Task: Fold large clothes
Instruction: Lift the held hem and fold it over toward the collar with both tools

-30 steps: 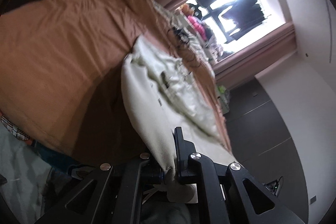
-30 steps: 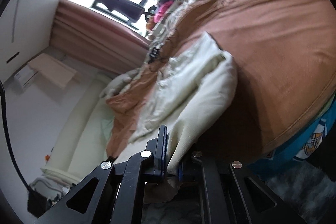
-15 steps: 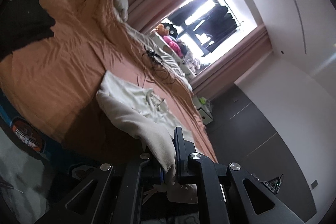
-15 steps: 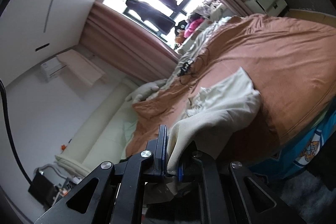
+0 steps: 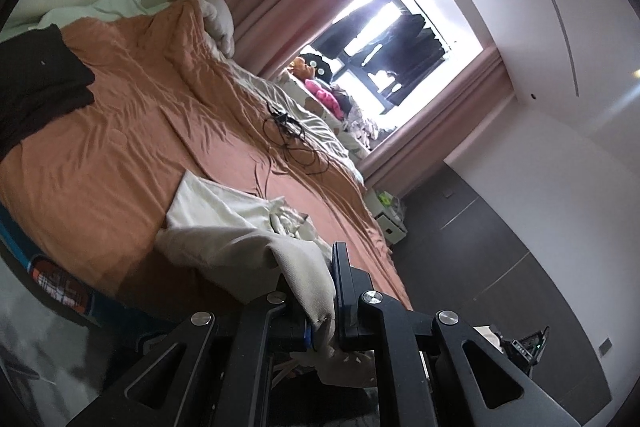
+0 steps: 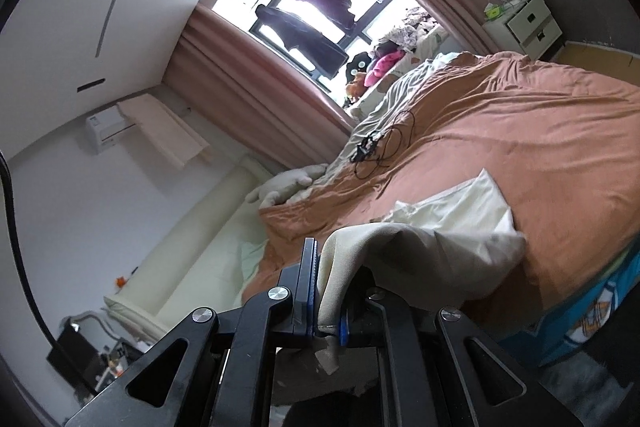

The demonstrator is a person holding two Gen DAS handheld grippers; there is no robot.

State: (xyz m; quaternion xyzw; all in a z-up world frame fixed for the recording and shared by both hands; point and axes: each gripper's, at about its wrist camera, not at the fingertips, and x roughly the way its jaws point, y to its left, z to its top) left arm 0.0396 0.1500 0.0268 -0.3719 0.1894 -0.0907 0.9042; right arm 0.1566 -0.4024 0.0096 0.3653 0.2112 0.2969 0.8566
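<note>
The cream, soft woven cotton garment [image 5: 224, 227] lies partly on the bed's rust-orange cover [image 5: 120, 115], its near edge lifted, with the left gripper [image 5: 320, 311] and right gripper [image 6: 332, 307] each clamped on a corner. It looks light, limp and floppy, so hemmed corners seem the surest hold. Its long axis appears to run away from the grippers across the bed.

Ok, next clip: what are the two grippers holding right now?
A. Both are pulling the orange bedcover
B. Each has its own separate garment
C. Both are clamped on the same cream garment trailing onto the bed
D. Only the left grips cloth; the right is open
C: the left gripper and right gripper each have jaws shut on the cream garment, whose far part rests on the orange bedcover.
</note>
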